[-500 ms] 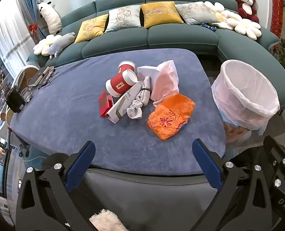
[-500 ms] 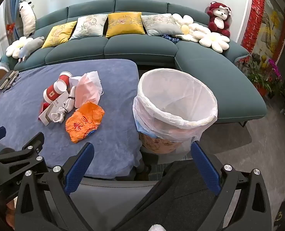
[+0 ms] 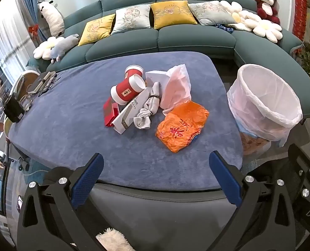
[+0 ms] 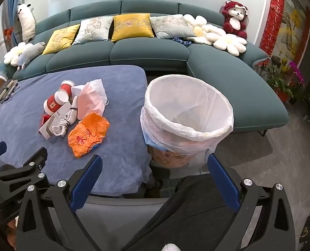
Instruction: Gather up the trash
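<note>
Left gripper [image 3: 156,175]: fingers spread wide with nothing between them, held at 6 o'clock over the near edge of the table [image 3: 71,113].
Right gripper [image 4: 153,176]: fingers likewise far apart and empty, hanging at 6 o'clock between the table corner and the bin [image 4: 221,129].
Trash pile: heaped at mid-table, around 12 o'clock in the left wrist view and 10 o'clock in the right wrist view.
Red cup [image 3: 127,90]: lying on its side on top of the pile, with a second cup [image 3: 134,72] touching it at 12 o'clock.
Red box [image 3: 109,112]: at the pile's 9 o'clock edge, partly under the cup.
White box [image 3: 131,110]: flat, slanted, just beside the red box.
Sock [image 3: 148,108]: crumpled against the white box, at its 3 o'clock.
Pink bag [image 3: 176,90]: rumpled, at 1 o'clock of the sock, touching it.
Orange bag [image 3: 182,125]: flattened, at the pile's 5 o'clock, nearest the grippers.
Bin: white liner over the rim, standing on the floor off the table's 3 o'clock edge, well apart from the pile.
Sofa [image 3: 196,39]: teal, curved round behind the table, with cushions and plush toys.
</note>
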